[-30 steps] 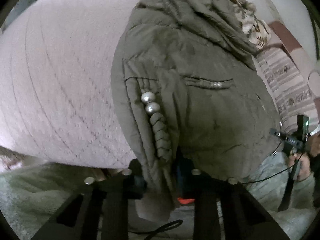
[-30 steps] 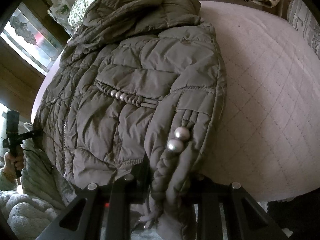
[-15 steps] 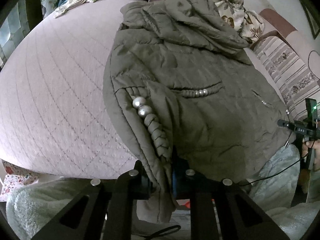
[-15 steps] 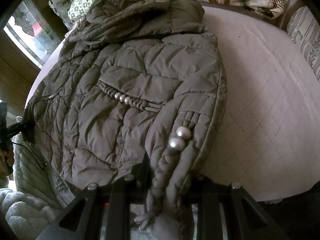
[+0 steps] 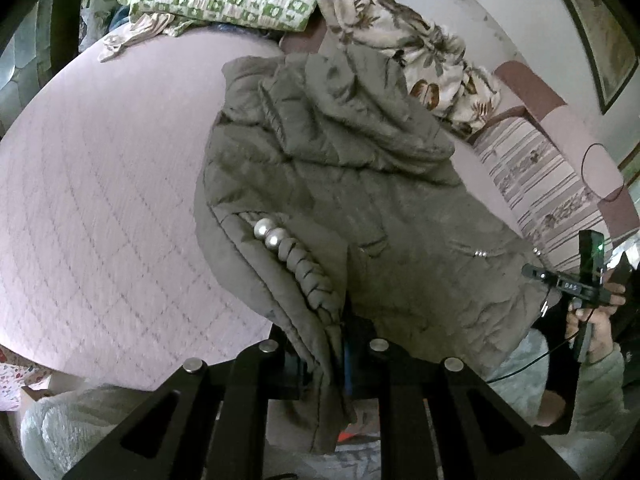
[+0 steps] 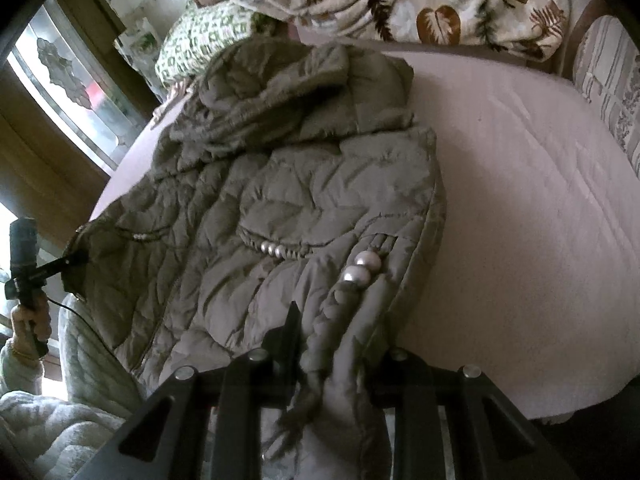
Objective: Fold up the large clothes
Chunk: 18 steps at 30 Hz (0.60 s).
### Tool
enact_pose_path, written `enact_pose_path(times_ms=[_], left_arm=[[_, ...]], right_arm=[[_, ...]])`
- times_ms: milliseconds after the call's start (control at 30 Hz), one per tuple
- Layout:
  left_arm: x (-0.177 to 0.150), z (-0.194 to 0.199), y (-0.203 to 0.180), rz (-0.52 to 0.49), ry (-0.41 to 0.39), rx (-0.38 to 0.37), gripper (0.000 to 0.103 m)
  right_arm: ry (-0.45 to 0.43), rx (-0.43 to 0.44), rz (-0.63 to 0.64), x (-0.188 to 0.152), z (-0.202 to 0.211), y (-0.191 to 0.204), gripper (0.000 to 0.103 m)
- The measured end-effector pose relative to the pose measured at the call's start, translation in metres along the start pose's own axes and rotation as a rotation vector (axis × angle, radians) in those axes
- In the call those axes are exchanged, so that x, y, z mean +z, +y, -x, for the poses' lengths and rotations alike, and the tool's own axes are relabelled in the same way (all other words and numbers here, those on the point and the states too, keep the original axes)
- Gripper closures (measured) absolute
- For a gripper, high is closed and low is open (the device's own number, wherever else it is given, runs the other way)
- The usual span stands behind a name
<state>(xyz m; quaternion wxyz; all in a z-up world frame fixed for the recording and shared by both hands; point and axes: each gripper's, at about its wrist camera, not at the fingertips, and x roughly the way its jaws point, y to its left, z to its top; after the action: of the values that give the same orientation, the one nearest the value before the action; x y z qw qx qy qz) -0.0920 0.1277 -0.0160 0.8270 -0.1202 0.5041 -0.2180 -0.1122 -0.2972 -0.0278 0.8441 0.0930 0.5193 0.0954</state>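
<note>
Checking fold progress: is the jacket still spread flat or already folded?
Spread, not folded: the jacket lies open on the bed, hood at the top, both sleeve cuffs pinched in the left claw and right claw.

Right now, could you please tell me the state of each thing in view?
Padded jacket: front up on the bed, hood at the far end, near edge lifted.
Left tongs: shut on the jacket's near edge.
Right tongs: shut on the jacket's cuff.
Bed: covered with a pale quilted sheet.

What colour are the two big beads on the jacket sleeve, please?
Pearly silver-white beads, clearest in the right wrist view.
</note>
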Motion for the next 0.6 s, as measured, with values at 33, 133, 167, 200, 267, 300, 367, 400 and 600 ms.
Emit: enact_pose_path(times_ms=[33, 133, 167, 200, 267, 300, 367, 400, 600], left_arm=[[0.001, 0.000, -0.001, 0.002, -0.003, -0.002, 0.089], [0.007, -0.002, -0.003, 0.012, -0.010, -0.012, 0.089], [0.008, -0.003, -0.003, 0.014, -0.012, -0.016, 0.089], [0.010, -0.004, -0.004, 0.018, -0.013, -0.020, 0.089], [0.013, -0.004, -0.003, 0.028, -0.015, -0.029, 0.089], [0.015, -0.004, -0.002, 0.033, -0.016, -0.036, 0.089], [0.016, -0.002, -0.001, 0.037, -0.020, -0.044, 0.089], [0.018, -0.002, -0.001, 0.041, -0.023, -0.049, 0.089], [0.029, 0.003, 0.001, 0.057, -0.032, -0.076, 0.089]], right_arm=[[-0.006, 0.001, 0.002, 0.002, 0.002, 0.001, 0.077], [-0.022, 0.007, 0.005, 0.007, 0.007, 0.002, 0.077], [-0.027, 0.010, 0.004, 0.008, 0.008, 0.001, 0.077], [-0.030, 0.015, 0.000, 0.010, 0.009, 0.000, 0.077], [-0.040, 0.029, -0.017, 0.013, 0.010, -0.003, 0.077], [-0.042, 0.032, -0.022, 0.016, 0.009, -0.003, 0.077], [-0.049, 0.041, -0.035, 0.019, 0.011, -0.005, 0.077], [-0.050, 0.045, -0.037, 0.021, 0.011, -0.005, 0.077], [-0.063, 0.063, -0.047, 0.028, 0.017, -0.007, 0.078]])
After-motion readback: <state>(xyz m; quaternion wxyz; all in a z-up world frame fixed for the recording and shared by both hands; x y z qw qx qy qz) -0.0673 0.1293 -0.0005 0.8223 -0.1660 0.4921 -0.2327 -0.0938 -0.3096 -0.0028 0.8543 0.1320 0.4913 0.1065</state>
